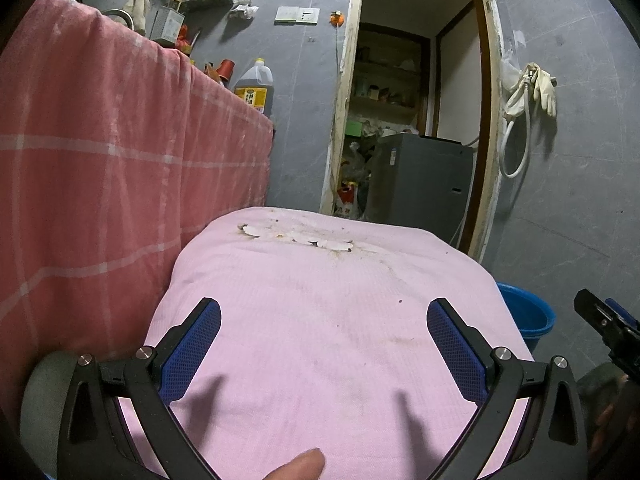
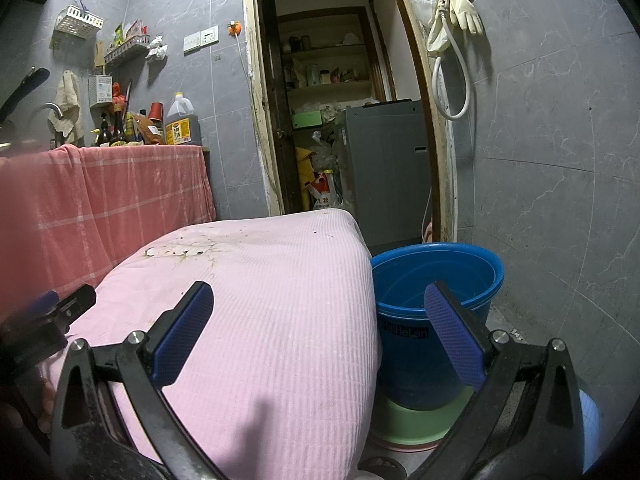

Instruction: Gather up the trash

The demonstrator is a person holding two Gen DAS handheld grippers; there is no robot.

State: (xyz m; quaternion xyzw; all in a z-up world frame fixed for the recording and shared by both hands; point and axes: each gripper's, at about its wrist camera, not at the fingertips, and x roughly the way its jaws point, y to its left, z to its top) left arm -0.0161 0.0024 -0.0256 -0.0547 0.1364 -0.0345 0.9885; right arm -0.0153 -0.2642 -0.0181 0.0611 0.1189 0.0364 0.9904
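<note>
A pink cloth covers a low surface [image 1: 320,320] [image 2: 260,300] in front of both grippers. Near its far edge lies a patch of pale flaky scraps and brown stains [image 1: 296,236] [image 2: 184,249]. My left gripper [image 1: 324,344] hangs open above the pink cloth, nothing between its blue pads. My right gripper [image 2: 320,332] is open too, straddling the cloth's right edge and a blue bucket [image 2: 436,292]. The bucket [image 1: 528,312] stands on the floor right of the cloth, on a green basin [image 2: 416,420]. The other gripper shows at each view's edge.
A red checked cloth [image 1: 100,140] [image 2: 100,200] drapes a counter at left, with bottles and an oil jug [image 2: 182,124] on top. An open doorway ahead shows a grey appliance [image 2: 384,168] and shelves. Gloves and a hose [image 2: 452,40] hang on the grey tiled wall.
</note>
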